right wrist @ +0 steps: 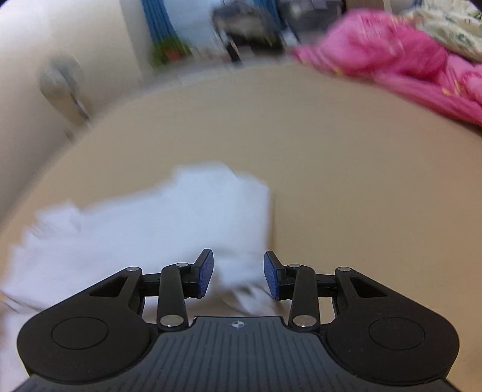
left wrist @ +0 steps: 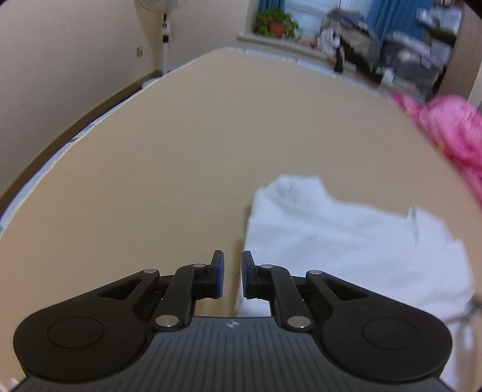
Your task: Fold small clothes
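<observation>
A small white garment [left wrist: 346,241] lies spread on the beige surface [left wrist: 180,150], to the right of my left gripper [left wrist: 232,256]. The left jaws stand a narrow gap apart just off the garment's left edge, with nothing pressed between the blue pads. In the right wrist view the same white garment [right wrist: 150,226] is blurred and lies left of and under my right gripper [right wrist: 238,256]. That gripper is open above the garment's right edge, with cloth showing below the gap but clear of the pads.
A heap of pink fabric [left wrist: 452,129] lies at the far right of the surface, also seen as pink fabric [right wrist: 391,60] with a patterned cloth [right wrist: 452,27] behind it. A standing fan [left wrist: 165,33], a potted plant [left wrist: 275,25] and clutter sit beyond the far edge.
</observation>
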{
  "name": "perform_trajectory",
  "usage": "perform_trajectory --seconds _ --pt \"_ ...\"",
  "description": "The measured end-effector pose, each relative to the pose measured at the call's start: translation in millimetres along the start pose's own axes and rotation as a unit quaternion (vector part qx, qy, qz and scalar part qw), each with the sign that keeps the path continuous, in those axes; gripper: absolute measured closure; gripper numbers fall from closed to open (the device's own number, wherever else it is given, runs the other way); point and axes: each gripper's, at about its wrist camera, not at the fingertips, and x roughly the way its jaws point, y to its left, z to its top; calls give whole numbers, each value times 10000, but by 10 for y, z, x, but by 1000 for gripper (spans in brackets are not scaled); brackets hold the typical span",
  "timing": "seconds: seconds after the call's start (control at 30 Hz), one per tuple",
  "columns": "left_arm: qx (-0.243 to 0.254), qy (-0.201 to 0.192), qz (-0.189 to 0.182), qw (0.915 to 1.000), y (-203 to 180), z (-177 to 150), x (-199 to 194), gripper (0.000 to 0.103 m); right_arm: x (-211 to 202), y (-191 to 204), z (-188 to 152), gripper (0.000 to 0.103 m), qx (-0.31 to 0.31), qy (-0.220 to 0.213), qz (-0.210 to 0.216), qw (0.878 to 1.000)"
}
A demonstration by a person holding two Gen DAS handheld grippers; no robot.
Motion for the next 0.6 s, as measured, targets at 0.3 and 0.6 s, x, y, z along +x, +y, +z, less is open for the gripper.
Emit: perform_trajectory --seconds 0.3,0.6 --pt "-9 1305 -245 9911 -100 -130 692 66 92 -142 -30 54 264 928 -426 9944" --pt "145 1035 -380 9938 -165 -115 596 65 -289 -177 149 55 798 -300 -63 9963"
